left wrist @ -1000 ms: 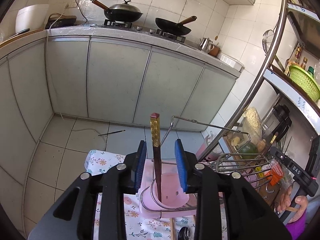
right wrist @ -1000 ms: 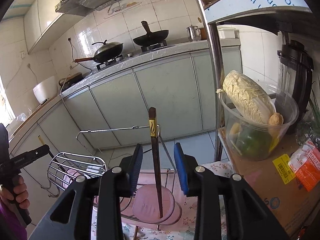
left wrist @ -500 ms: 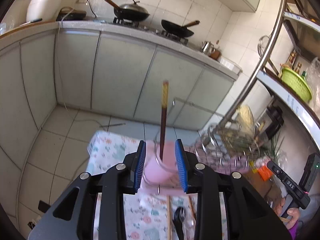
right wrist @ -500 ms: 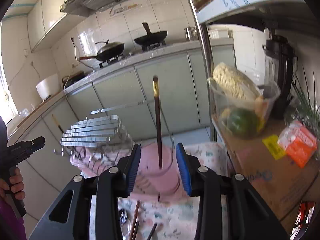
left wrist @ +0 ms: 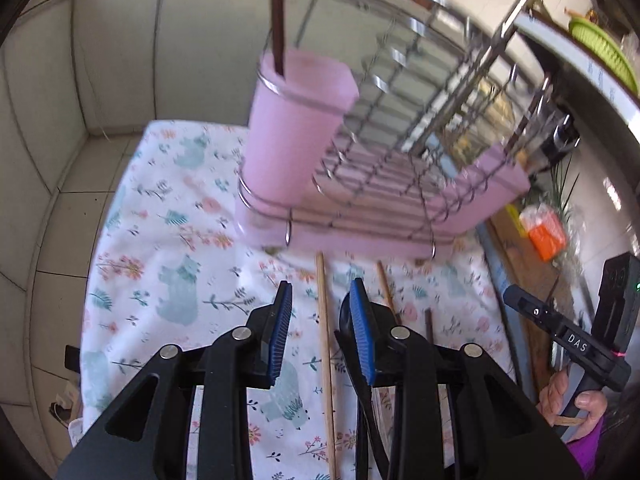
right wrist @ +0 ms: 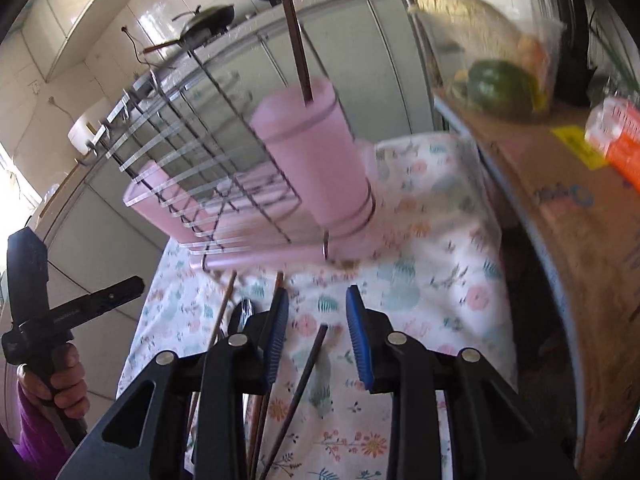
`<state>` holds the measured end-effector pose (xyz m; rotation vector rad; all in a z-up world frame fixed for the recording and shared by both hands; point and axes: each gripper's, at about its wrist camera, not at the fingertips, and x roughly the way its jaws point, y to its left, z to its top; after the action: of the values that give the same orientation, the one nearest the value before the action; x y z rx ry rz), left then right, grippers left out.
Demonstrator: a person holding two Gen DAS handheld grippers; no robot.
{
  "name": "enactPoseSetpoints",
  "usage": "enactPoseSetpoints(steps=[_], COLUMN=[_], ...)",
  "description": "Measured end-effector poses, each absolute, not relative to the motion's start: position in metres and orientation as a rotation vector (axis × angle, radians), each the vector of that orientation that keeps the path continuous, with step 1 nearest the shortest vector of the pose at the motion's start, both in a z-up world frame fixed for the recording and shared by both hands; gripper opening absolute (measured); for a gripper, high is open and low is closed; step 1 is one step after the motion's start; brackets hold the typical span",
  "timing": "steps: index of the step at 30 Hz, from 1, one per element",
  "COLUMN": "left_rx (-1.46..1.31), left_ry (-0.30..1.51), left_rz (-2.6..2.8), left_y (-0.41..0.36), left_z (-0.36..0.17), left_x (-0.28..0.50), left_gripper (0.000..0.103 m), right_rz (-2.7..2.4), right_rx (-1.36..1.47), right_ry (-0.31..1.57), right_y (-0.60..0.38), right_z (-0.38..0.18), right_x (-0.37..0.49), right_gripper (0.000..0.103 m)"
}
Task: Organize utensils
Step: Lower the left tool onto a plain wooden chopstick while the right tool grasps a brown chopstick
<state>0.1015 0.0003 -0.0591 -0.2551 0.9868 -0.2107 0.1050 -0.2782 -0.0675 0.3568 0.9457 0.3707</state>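
Left wrist view
- Left gripper [left wrist: 320, 316]: jaws apart at a middling width, holding nothing, tilted down over the flowered cloth on the bench [left wrist: 168, 240].
- Pale chopstick [left wrist: 325, 344]: lies flat on the cloth, running between the two blue pads, its long axis pointing straight away from the gripper toward the pink rack tray [left wrist: 472, 204].
- Black spoon [left wrist: 352, 344]: partly hidden behind the right-hand pad; just beside the pale chopstick.
- Other sticks: a brownish chopstick [left wrist: 385, 286] and a dark one [left wrist: 429, 324] lie further right, roughly parallel.
- Pink cup [left wrist: 296, 136]: stands in its wire ring ahead, with one dark chopstick [left wrist: 277, 20] upright in it.

Right wrist view
- Right gripper [right wrist: 318, 336]: also open and empty, low over the cloth.
- Dark loose chopstick [right wrist: 306, 380]: its tip sits between the pads, shaft slanting back and left under the gripper.
- Spoon and remaining sticks [right wrist: 224, 312]: bunched left of the left-hand pad.
- Cup from this side [right wrist: 320, 160]: ahead and slightly left, well apart from the pads.

Judgement
- Each gripper already straddles a stick lying lengthwise; closing would pinch across its thin width.
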Motion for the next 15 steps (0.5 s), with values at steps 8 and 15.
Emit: enactPoseSetpoints(steps=[8, 15], left_rx=[-0.200, -0.148], left_ry=[1.118, 1.185], left_rz=[-0.223, -0.210], left_y=[-0.027, -0.040], left_z=[-0.101, -0.126], left_x=[0.130, 0.147], left_gripper=[0.030, 0.019], right_rz=[0.451, 0.491], right_rx=[0.382, 0.352], right_ry=[1.039, 1.097], right_y=[-0.253, -0.223], right_z=[-0.089, -0.103], right_x=[0.126, 0.146], right_gripper=[0.013, 0.014])
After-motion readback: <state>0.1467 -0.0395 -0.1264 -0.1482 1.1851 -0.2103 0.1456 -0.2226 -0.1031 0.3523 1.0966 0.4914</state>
